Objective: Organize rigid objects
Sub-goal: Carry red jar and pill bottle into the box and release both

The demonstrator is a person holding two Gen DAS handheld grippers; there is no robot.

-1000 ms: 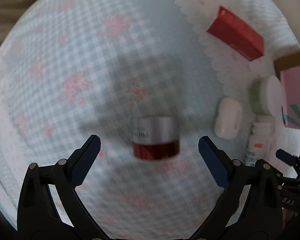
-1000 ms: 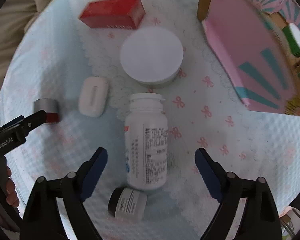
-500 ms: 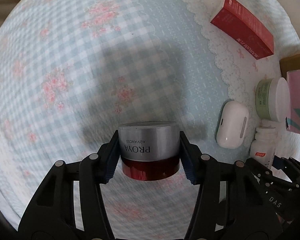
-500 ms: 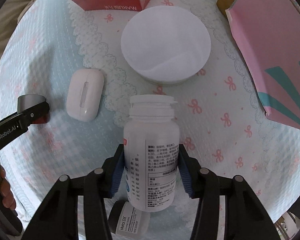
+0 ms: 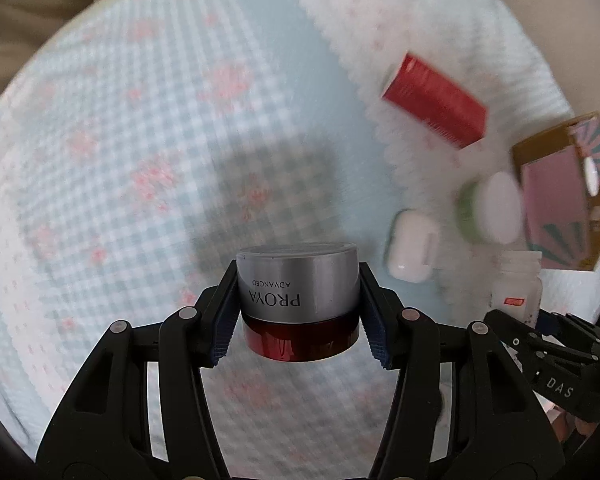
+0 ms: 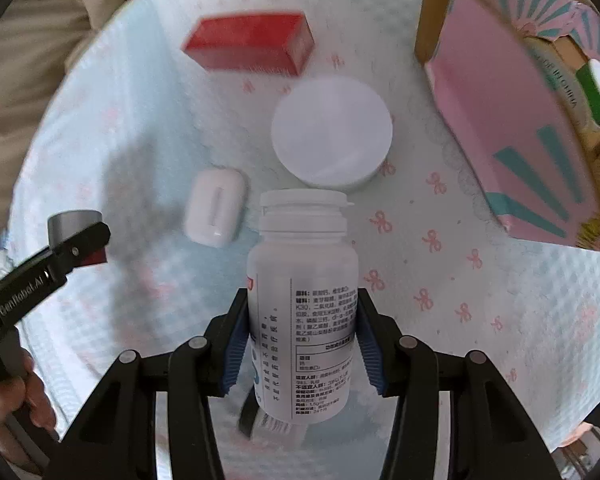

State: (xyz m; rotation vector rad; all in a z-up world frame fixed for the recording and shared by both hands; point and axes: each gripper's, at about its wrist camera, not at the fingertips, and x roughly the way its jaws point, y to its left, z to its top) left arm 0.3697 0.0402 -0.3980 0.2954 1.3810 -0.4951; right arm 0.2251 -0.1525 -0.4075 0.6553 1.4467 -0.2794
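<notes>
Cream jar (image 5: pixel 298 300), silver lid, red base, clamped between left gripper (image 5: pixel 298 320) pads above checked cloth (image 5: pixel 140 160). White pill bottle (image 6: pixel 302 300), capped, contents hidden, clamped in right gripper (image 6: pixel 302 348). Both jaws just closed on these. Pink carton (image 6: pixel 512 120) open at far right, green-and-white container (image 6: pixel 598 92) inside. Flat white-lidded jar (image 6: pixel 332 132), earbud case (image 6: pixel 216 206), red box (image 6: pixel 252 44) on cloth.
</notes>
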